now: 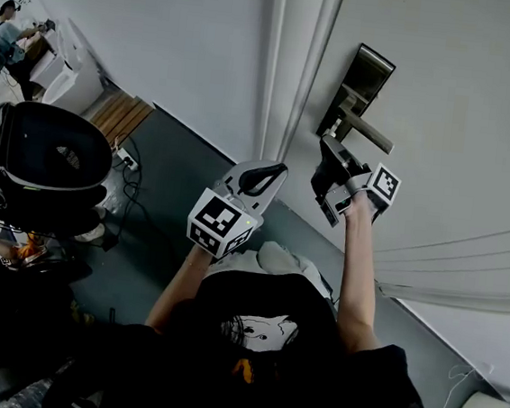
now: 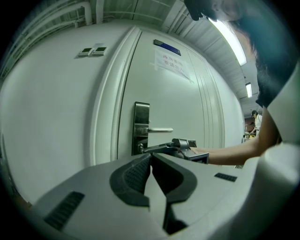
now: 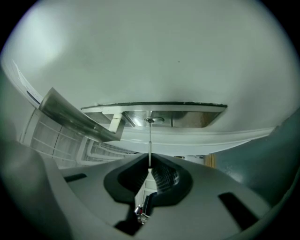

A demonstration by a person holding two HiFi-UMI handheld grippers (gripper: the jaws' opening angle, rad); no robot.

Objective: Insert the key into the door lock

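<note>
Steel key (image 3: 149, 140) is clamped in the shut jaws of the right gripper (image 3: 150, 165), its tip at the keyhole (image 3: 153, 120) in the lock plate (image 3: 197, 117) straight ahead, with the lever handle (image 3: 70, 117) to the left. The left gripper (image 2: 151, 158), jaws together on nothing, hangs back from the door (image 2: 187, 103).

Two tools (image 1: 275, 169) (image 1: 328, 152), one key (image 3: 149, 140), one lock (image 1: 358, 90) (one door (image 1: 457, 93))

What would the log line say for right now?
right gripper: shut on key | key tip: at keyhole | left gripper: shut, empty, off the door
</note>
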